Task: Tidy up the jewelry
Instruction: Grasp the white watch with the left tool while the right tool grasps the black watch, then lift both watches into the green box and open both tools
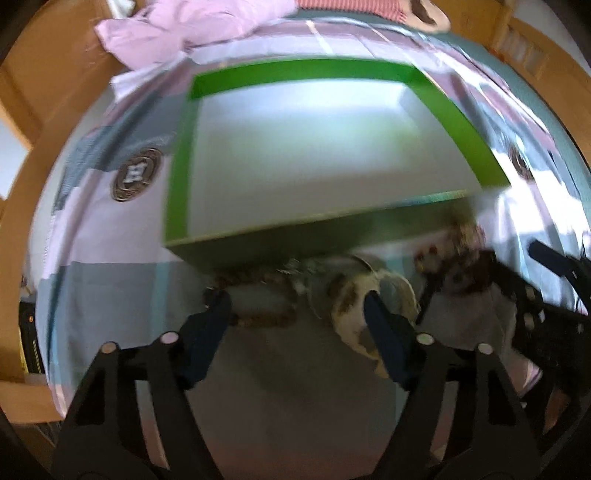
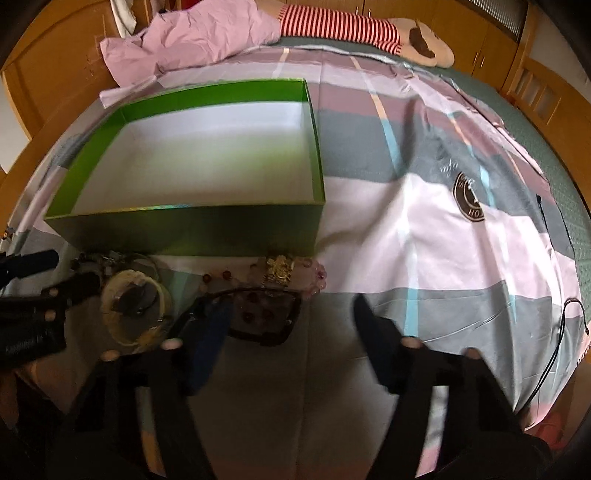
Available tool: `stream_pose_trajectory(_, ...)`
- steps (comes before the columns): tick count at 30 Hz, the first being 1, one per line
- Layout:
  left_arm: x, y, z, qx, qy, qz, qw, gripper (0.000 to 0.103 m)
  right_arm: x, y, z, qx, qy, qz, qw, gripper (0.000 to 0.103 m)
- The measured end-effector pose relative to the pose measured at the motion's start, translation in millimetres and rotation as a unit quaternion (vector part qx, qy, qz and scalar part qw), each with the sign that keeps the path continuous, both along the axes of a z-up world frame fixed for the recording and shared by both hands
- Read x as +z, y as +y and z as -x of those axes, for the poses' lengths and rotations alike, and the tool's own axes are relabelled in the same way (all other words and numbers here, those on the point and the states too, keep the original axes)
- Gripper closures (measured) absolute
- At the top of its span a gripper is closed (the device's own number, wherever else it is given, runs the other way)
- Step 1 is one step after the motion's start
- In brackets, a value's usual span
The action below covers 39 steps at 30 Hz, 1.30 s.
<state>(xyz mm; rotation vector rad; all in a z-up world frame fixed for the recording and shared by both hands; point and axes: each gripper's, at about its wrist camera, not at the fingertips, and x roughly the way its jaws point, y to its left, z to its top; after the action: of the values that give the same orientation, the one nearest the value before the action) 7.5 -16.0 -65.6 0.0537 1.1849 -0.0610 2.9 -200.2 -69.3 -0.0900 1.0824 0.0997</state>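
Observation:
An open green box (image 1: pixel 458 122) (image 2: pixel 184 229) with a white inside and nothing in it stands on the bed. Jewelry lies along its near side. In the left wrist view a brown beaded bracelet (image 1: pixel 266 320) lies between the spread fingers of my left gripper (image 1: pixel 295 301), and pale bangles (image 1: pixel 347 295) sit by its right fingertip. In the right wrist view my right gripper (image 2: pixel 291 310) stands open over a black bracelet with dark red stones (image 2: pixel 262 314). A gold piece (image 2: pixel 280 273) and pink beads (image 2: pixel 317 277) lie just beyond it. No pad visibly presses on anything.
The bed has a patchwork cover (image 2: pixel 424 229) with round brown emblems (image 1: pixel 136 173). A crumpled pink cloth (image 2: pixel 192 40) and a striped plush toy (image 2: pixel 351 26) lie at the far end. Wooden furniture (image 2: pixel 44 66) rings the bed. A thin black cord (image 2: pixel 554 258) hangs at the right edge.

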Motion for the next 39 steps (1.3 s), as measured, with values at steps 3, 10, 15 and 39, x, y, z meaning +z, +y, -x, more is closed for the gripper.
stream_pose_trajectory(3,-11,-8,0,-0.018,0.015,0.009,0.9997,0.030,-11,4,-4,0.004,0.016,-0.001,1.000,0.058)
stream_pose_trajectory(10,-39,-10,-4,-0.023,0.064,0.055,0.9962,0.066,-34,5,-9,0.015,0.041,-0.026,0.999,0.079)
stream_pose_trajectory(15,-42,6,-4,-0.002,0.075,0.087,0.9934,0.084,-29,4,-4,0.024,0.035,-0.032,0.999,0.095)
stream_pose_trajectory(39,67,63,-18,-0.011,-0.039,0.159,0.9864,0.084,57,20,-18,0.057,-0.067,-0.060,0.994,0.095)
